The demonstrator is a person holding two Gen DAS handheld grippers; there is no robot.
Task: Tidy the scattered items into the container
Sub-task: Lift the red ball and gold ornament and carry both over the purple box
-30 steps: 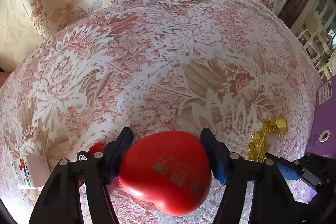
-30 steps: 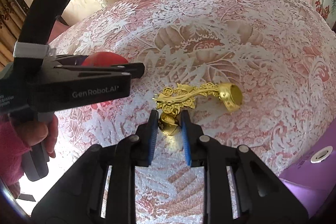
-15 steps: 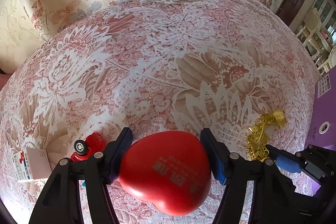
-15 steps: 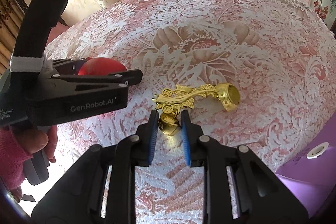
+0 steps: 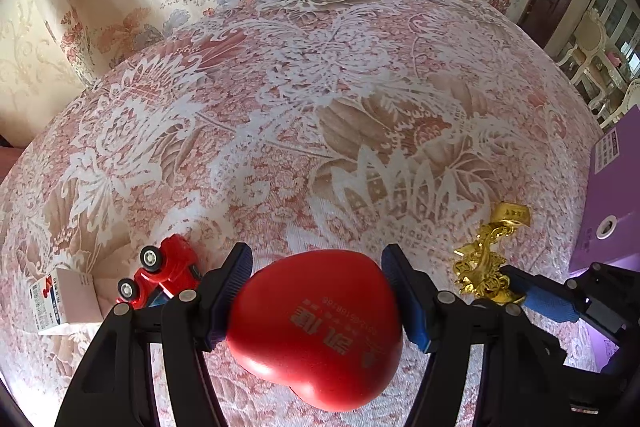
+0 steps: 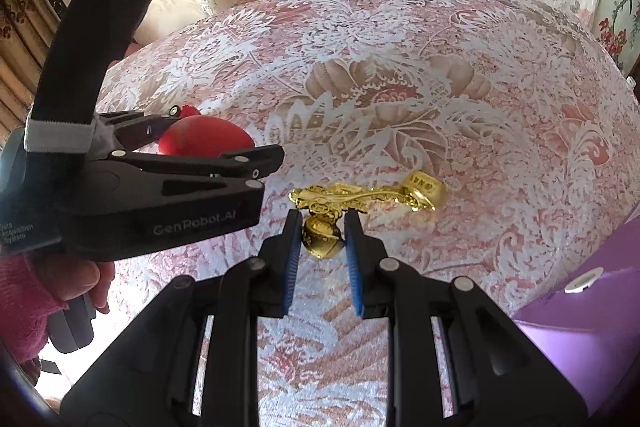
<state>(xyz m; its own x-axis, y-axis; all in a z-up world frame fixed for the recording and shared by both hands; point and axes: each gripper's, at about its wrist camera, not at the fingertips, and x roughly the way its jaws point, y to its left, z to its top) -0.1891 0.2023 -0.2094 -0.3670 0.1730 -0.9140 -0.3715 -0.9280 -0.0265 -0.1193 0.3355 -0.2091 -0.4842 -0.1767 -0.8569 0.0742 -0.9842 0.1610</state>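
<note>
My left gripper [image 5: 316, 291] is shut on a red heart-shaped squeeze toy [image 5: 320, 323] and holds it above the lace tablecloth; the toy also shows in the right wrist view [image 6: 204, 141]. My right gripper [image 6: 320, 227] is shut on the round end of a gold ornament [image 6: 368, 197], lifted off the cloth. The ornament also shows in the left wrist view [image 5: 488, 259]. The purple container [image 6: 592, 307] stands at the right; its wall shows in the left wrist view [image 5: 612, 195].
A red toy car [image 5: 160, 275] lies on its side on the cloth at the left, next to a small white carton [image 5: 64, 301]. The round table [image 5: 320, 107] has a floral sofa behind it.
Both grippers have risen with their loads. The toy car and carton have come further into the left wrist view. The gold ornament has lifted off the cloth.
</note>
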